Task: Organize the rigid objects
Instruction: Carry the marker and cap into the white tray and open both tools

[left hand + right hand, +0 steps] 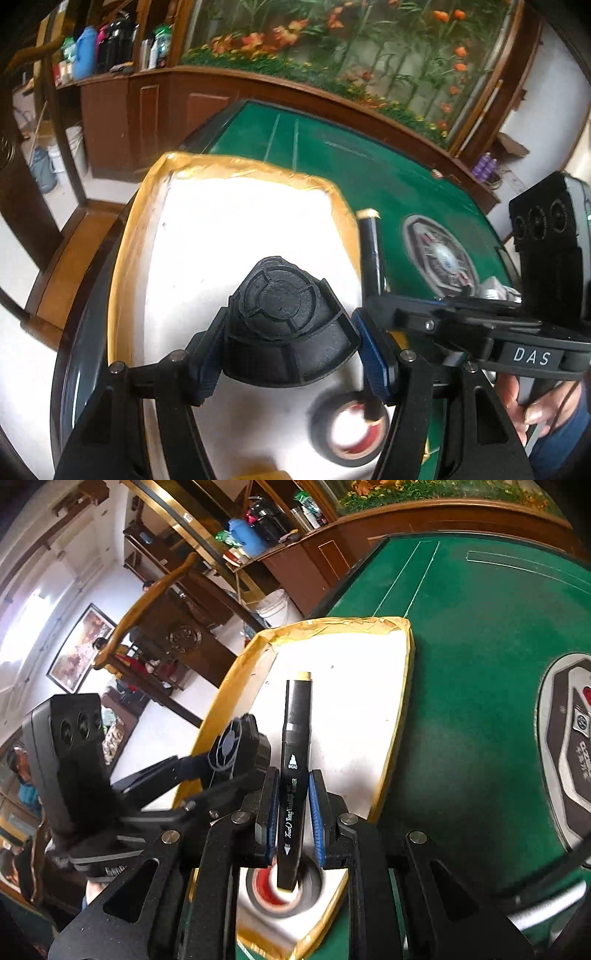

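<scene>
My left gripper (pixel 291 339) is shut on a black round plastic mount (pixel 284 314) and holds it over the white tray with gold-taped rim (pixel 147 206). My right gripper (pixel 293 816) is shut on a black marker (pixel 295 760) with a gold end cap, held above the same tray (pixel 395 716). The marker also shows in the left wrist view (pixel 371 251). A roll of black tape (pixel 347 428) lies in the tray below both grippers; it also shows in the right wrist view (pixel 310 893). The left gripper with its mount (pixel 236 749) sits just left of the marker.
The tray sits on a green felt table (pixel 480 664) with a round grey centre panel (pixel 569 760). A wooden cabinet (pixel 147 107) with bottles and a flower mural stand behind. A wooden chair (pixel 162 609) is left of the table.
</scene>
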`<state>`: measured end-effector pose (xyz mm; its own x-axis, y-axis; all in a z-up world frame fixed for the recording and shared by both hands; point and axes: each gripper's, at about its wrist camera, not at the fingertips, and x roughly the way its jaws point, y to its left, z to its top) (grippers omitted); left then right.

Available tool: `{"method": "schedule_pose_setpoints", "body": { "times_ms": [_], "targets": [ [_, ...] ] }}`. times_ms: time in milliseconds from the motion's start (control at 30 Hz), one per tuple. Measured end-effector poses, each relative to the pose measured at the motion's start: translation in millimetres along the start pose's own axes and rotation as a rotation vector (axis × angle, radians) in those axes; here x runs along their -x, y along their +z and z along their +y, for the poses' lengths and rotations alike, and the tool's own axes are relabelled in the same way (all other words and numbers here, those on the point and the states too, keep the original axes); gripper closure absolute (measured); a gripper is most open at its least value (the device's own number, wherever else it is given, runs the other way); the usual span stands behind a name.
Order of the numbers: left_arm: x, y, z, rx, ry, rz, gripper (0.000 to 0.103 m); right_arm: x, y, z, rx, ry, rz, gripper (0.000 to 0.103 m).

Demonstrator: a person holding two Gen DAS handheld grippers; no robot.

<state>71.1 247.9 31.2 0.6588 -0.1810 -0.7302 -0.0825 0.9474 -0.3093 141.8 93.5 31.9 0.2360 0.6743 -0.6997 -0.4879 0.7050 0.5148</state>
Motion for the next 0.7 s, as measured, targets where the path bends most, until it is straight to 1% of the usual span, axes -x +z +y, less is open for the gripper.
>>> {"method": "schedule_pose_setpoints", "body": {
  "times_ms": [67, 233, 300, 367, 500, 533, 567, 700],
  "targets": [
    [-2.0, -2.7, 5.7, 0.023, -0.026, 0.013, 0.038, -5.5, 2.1, 0.7, -0.008, -0.012, -0.004, 0.088],
    [2.0, -4.2, 3.9, 0.018, 0.001, 0.012, 0.038, -23.5, 9.0, 0.3, -0.007, -0.072, -0.015, 0.088],
    [1.8, -4.9, 3.4, 0.010, 0.021, 0.020, 0.038, -26.3, 10.5, 1.1, -0.003, -0.093, -0.025, 0.087],
    [0.5, -6.7, 3.9, 0.011, 0.021, 0.031, 0.038, -27.9, 10.6, -3.2, 0.008, -0.108, -0.030, 0.087],
    [-0.9, -8.2, 4.9, 0.021, 0.022, 0.042, 0.036, -20.5, 9.1, -10.1, -0.004, -0.060, -0.025, 0.086],
    [-0.5, -8.3, 5.7, 0.027, 0.017, 0.042, 0.033, -17.3, 7.8, -10.5, -0.002, -0.053, -0.030, 0.086],
    [-0.1, -8.4, 6.6, 0.033, 0.012, 0.042, 0.031, -11.5, 8.4, -9.9, 0.004, -0.047, -0.041, 0.086],
    [3.8, -9.3, 5.6, 0.050, -0.007, 0.033, 0.029, 10.6, 9.6, -5.1, 0.037, -0.030, -0.083, 0.086]
  ]
}}
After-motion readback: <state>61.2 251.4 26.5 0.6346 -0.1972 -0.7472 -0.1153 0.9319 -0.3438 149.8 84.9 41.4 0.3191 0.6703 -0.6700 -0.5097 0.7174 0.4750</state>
